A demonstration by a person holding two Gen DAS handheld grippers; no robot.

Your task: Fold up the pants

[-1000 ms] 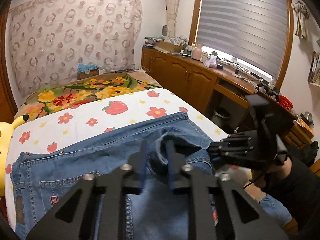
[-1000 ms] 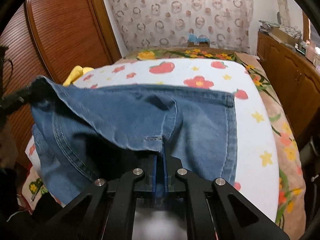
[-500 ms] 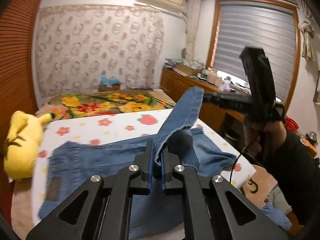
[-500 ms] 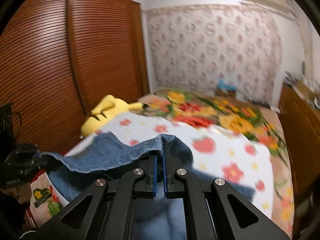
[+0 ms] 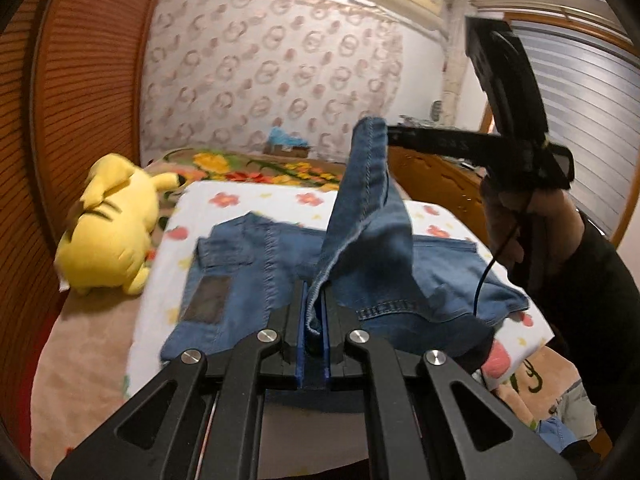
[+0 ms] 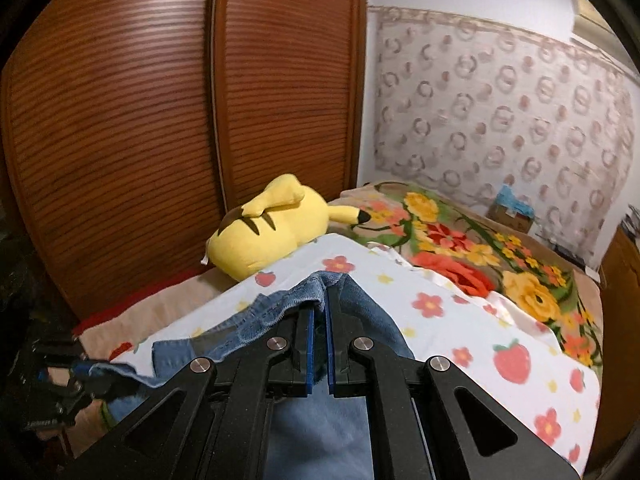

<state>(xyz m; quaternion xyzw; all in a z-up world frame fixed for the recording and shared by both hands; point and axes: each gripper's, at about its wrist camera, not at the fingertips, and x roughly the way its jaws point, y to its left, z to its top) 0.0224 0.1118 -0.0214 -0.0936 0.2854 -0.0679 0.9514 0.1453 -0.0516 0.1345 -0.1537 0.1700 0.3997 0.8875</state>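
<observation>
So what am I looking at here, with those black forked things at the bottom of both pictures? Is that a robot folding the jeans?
No robot: a person holds a two-finger tool in each hand, and a wide-angle camera on each tool looks out along its fingers. One picture is from the left tool, the other from the right.

The black fork low in the left view is the left gripper. It is shut on the edge of the jeans, which lie on a white flowered sheet over the bed.

In the same view you see the right gripper from the side, held in the person's hand, lifting a corner of the jeans high above the bed. Its own camera shows the denim pinched between its fingers.

A yellow plush toy lies by the wooden wardrobe doors.
</observation>
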